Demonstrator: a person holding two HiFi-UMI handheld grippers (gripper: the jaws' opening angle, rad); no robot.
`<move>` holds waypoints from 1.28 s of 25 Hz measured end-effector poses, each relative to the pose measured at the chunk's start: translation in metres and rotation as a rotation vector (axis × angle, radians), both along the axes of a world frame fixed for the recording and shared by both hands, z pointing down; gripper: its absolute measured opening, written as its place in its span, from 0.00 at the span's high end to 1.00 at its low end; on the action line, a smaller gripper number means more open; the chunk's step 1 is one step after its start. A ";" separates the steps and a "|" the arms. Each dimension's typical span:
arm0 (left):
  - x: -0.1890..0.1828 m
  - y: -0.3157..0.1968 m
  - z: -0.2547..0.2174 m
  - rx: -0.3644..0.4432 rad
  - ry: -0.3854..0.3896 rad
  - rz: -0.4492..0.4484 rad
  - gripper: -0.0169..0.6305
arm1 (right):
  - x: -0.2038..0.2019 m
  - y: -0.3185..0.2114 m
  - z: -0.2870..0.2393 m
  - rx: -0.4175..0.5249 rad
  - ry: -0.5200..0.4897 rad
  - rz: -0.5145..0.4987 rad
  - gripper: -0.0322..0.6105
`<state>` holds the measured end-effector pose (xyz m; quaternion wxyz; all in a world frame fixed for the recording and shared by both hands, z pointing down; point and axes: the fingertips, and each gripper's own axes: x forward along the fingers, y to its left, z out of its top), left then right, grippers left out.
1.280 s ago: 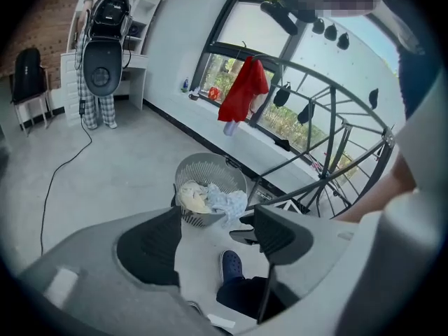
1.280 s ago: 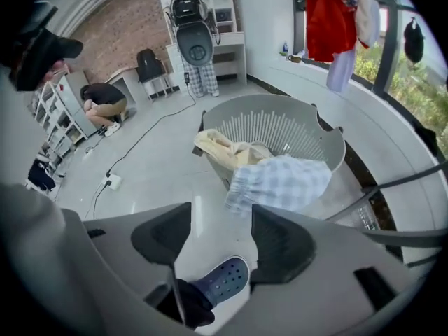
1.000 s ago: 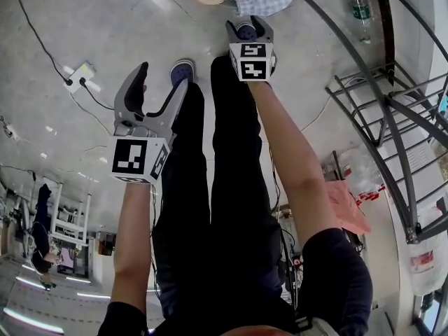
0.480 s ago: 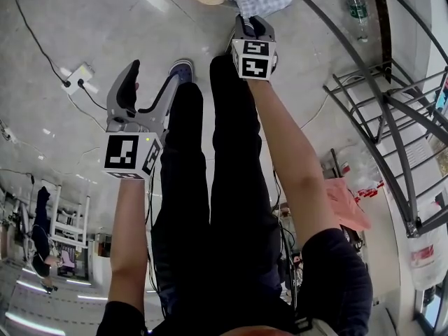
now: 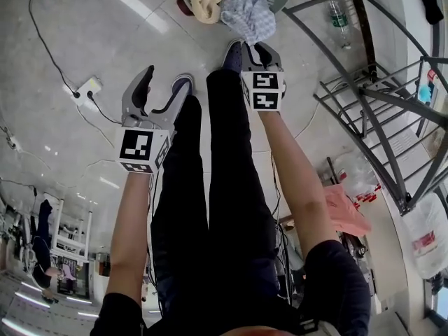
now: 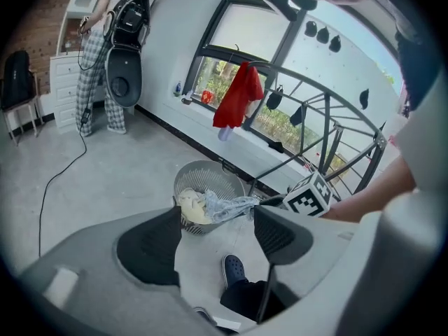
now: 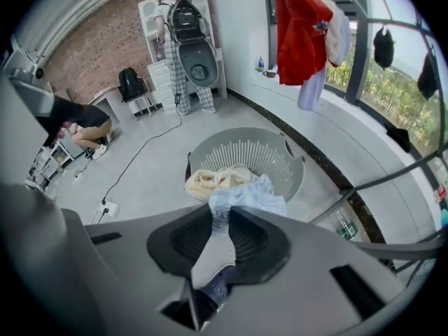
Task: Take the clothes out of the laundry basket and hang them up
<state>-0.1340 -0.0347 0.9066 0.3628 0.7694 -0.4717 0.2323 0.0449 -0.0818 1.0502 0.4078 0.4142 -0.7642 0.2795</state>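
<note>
Light-blue cloth: one garment point(image 7: 245, 198) is trailing up out of the laundry basket point(image 7: 280, 152), with its near end running between the pads of the right tool point(image 7: 220, 219). That tool's jaws have just been closing and are clamping on the cloth.

Grey slatted plastic: the laundry basket is standing on the floor point(image 5: 84, 19), near the foot of the drying rack point(image 5: 371, 89).

Cream cloth: a second garment point(image 7: 210, 180) is lying in the basket, touching the blue one.

Left tool point(image 6: 217, 219): its jaws are standing apart with nothing between them. It is hovering over the floor beside the person's legs point(image 5: 210, 187), well apart from the basket.

Red cloth: one garment point(image 7: 301, 30) is hanging on the rack by the window.
</note>
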 end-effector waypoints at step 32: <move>0.056 0.026 -0.276 0.204 0.098 0.211 0.49 | -0.022 0.041 -0.497 0.248 -0.197 0.052 0.84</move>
